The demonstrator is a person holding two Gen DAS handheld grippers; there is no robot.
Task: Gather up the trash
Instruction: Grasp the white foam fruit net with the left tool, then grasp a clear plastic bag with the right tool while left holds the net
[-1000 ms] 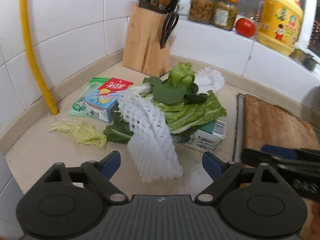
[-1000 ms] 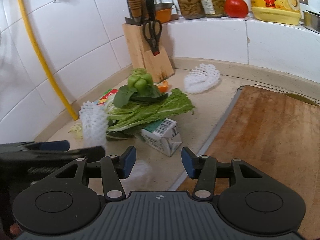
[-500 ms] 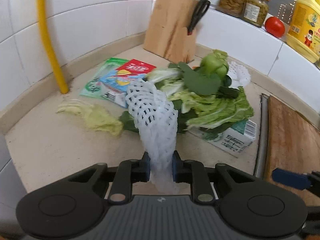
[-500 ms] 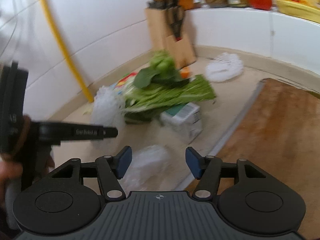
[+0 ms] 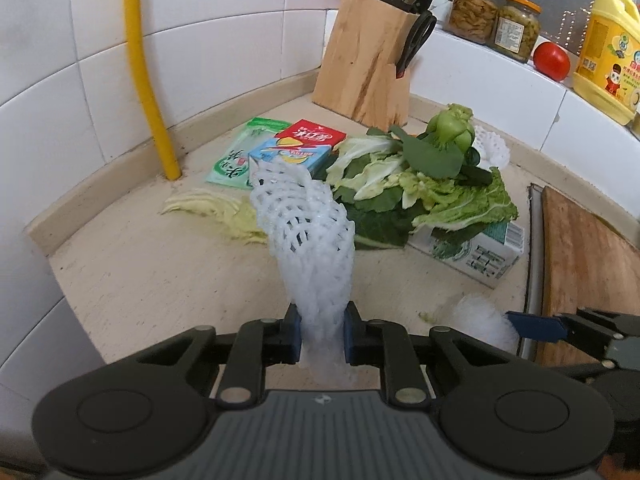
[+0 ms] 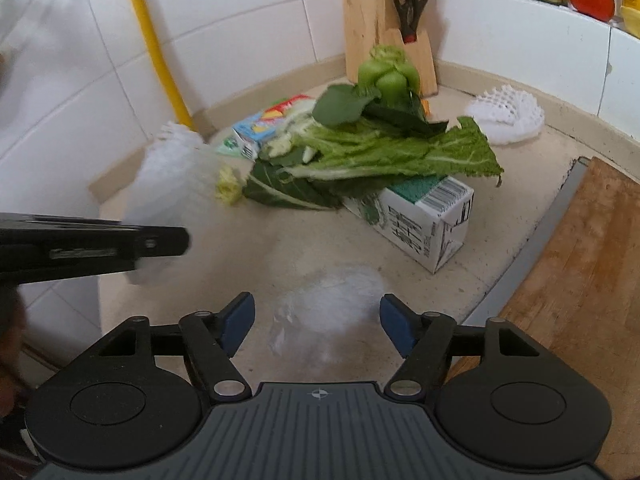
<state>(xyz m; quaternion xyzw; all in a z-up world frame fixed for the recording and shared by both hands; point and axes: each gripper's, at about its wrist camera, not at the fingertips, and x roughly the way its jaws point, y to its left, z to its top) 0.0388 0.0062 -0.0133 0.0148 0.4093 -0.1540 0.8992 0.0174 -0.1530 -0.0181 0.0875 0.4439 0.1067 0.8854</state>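
My left gripper is shut on the lower end of a white foam fruit net, which stands up from the pads and leans toward the pile. Behind it lie vegetable leaves over a white carton, with snack boxes and a green packet to the left. My right gripper has its jaws opening around a crumpled clear plastic wrap on the counter; the pads stand apart from it. The left gripper with its foam net shows blurred at the left of the right wrist view.
A knife block stands in the back corner beside a yellow pipe. Jars, a tomato and a yellow bottle line the ledge. A wooden cutting board lies at the right. A second foam net lies near the back wall.
The left gripper went from open to shut on the foam net and drew it toward me. The right gripper moved down over the plastic wrap while its jaws widened.
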